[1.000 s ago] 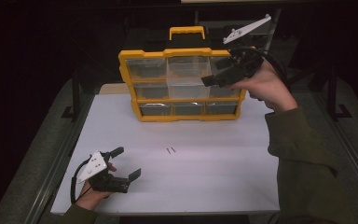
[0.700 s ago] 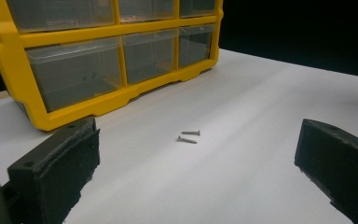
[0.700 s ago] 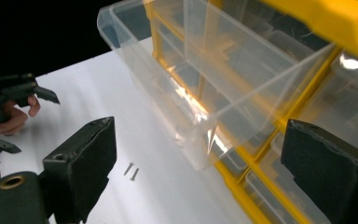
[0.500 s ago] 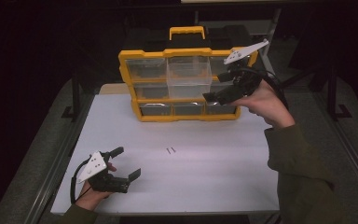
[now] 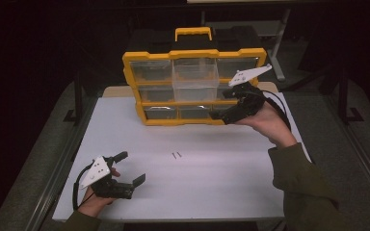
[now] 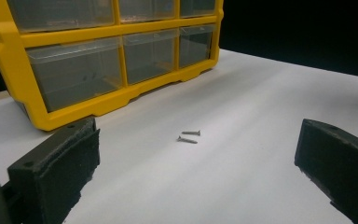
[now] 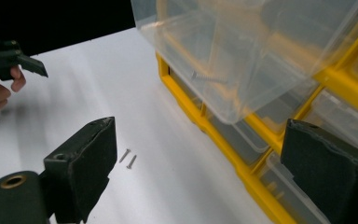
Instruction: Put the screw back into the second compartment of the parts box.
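Beside organizer (image 5: 192,86) front | right gripper (image 5: 220,115) jaws wide, empty | screws (image 5: 175,155) well apart, seemingly untouched

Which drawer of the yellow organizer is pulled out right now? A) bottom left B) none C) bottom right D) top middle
D: the top middle drawer juts forward from the yellow organizer, its clear front ahead of the frame, while the drawers beside and below it sit flush.

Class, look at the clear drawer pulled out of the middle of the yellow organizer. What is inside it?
One small screw shows through the wall of the clear drawer, pulled out of the yellow organizer. Glare on the plastic hides the rest of its floor, so more may lie there.
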A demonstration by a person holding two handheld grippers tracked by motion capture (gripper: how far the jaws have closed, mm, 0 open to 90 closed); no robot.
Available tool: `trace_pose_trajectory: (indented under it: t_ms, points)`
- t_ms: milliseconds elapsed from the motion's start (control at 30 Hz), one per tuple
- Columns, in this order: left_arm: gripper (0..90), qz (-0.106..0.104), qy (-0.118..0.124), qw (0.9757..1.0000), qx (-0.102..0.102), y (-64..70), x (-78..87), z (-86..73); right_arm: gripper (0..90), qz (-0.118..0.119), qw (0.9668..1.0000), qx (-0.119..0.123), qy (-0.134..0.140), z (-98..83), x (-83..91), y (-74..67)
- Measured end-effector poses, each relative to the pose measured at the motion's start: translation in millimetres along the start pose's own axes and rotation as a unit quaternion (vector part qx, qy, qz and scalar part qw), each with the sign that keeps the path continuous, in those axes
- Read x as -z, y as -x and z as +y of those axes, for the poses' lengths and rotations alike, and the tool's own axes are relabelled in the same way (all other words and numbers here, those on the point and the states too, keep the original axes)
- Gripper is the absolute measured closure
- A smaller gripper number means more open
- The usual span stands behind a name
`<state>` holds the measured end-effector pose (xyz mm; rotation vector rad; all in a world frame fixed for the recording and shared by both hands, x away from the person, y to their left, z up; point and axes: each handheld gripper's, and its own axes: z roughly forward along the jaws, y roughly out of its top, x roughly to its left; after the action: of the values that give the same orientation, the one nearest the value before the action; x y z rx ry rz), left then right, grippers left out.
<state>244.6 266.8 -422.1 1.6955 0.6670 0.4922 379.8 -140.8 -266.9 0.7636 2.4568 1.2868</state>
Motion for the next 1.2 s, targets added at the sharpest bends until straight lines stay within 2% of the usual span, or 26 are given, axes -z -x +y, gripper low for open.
trace_pose_trajectory:
  t_ms: [367,700,867,1000,1200]
  points:
    - [0.0,0.001,0.001,1.0,0.002,0.0,-0.1,-0.2,10.3,0.009,0.9998,-0.02,0.001,-27.2,-20.6,-3.7]
    - [0.0,0.003,0.001,1.0,0.003,-0.8,1.2,-0.5,9.7,0.018,0.9997,-0.019,-0.004,-45.5,-38.2,-9.5]
    - [0.0,0.002,0.001,1.0,0.003,-0.8,0.5,-1.1,9.8,0.021,0.9995,-0.023,-0.01,-54.7,-49.1,-13.9]
    - [0.0,0.001,0.001,1.0,0.001,-1.2,1.3,-1.0,9.8,0.019,0.9994,-0.016,-0.023,-61.0,-60.5,-19.5]
    - [0.0,0.0,0.001,1.0,0.003,-0.8,0.7,-1.3,10.3,0.027,0.9987,-0.019,-0.038,-70.0,-75.8,-26.4]
